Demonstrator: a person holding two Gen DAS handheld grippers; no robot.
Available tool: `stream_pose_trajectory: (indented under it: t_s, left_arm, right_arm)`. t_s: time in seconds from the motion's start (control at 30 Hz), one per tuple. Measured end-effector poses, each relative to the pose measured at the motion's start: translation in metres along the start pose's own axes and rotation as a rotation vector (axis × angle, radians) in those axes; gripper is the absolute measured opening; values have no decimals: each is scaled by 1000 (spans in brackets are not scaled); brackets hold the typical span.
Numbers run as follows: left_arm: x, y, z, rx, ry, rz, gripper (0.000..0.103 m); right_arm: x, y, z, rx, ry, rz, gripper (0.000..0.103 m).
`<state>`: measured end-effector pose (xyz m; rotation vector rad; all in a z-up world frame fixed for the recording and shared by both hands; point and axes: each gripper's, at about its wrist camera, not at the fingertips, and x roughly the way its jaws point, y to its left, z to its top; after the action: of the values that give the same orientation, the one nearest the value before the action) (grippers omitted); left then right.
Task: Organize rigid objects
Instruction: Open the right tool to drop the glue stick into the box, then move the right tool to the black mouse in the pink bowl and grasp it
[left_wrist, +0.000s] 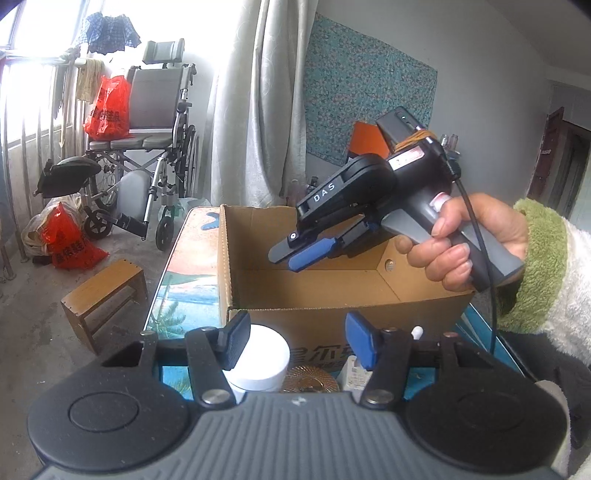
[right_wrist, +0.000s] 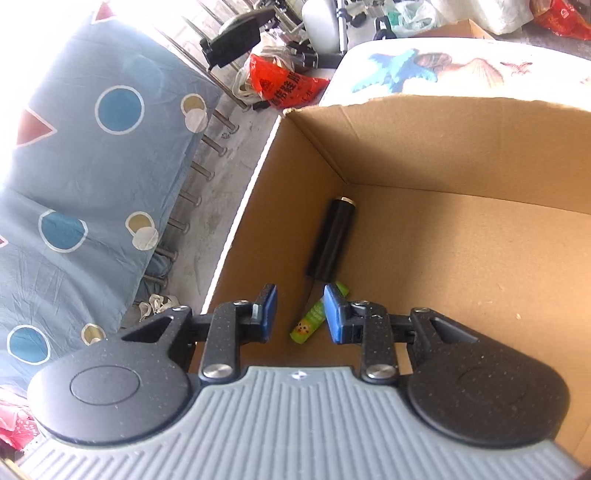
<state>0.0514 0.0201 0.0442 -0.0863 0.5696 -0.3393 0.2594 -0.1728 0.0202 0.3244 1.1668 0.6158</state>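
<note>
On a printed surface (left_wrist: 192, 258) stands a cardboard box (right_wrist: 424, 147); inside, by its left wall, lie a black tube (right_wrist: 330, 240) and a green tube (right_wrist: 314, 317). Above them the right gripper (right_wrist: 300, 314) hangs, jaws apart, empty. The left gripper (left_wrist: 295, 339), jaws apart, is near a white jar (left_wrist: 264, 362).

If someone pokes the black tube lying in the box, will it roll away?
Probably, a little. The black tube is round and smooth, lying on its side on the flat floor of the cardboard box, so it should roll sideways. The near wall would likely stop it. It looks stiff, not bendy.
</note>
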Motion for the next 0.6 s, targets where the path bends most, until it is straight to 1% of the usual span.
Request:
stream_pose_trajectory:
  t_s: [0.1,0.17,0.2,0.23,0.3,0.37,0.43,0.5,0.57,0.6]
  left_arm:
    - [-6,-6,-7,6,-3,-46,65]
    - [-9,-10,-11,7,0,-77,69]
    - [-9,-14,-14,9,7,-98,73]
    - [-9,-17,-17,13,15,-119,75]
    - [-4,-27,-23,26,50,-154,76]
    - [5,-38,-30,51,95,-176,76]
    - [13,-50,-38,81,133,-193,76]
    - [23,-62,-48,114,171,-198,76]
    - [34,-74,-58,157,200,-182,73]
    - [40,-78,-62,177,216,-173,67]
  right_arm:
    - [-50,1,-19,-21,-73,23,27]
    - [-87,3,-40,-42,-142,40,28]
    - [-104,4,-52,-46,-174,51,28]
    - [-124,2,-67,-47,-215,76,29]
    - [-154,-1,-98,-39,-286,117,30]
    - [-175,-8,-133,-28,-346,127,30]
    - [-185,-20,-168,-9,-394,102,30]
    - [-185,-31,-199,26,-422,76,30]
    - [-173,-44,-227,62,-433,54,30]
    - [-167,-47,-236,75,-436,38,30]
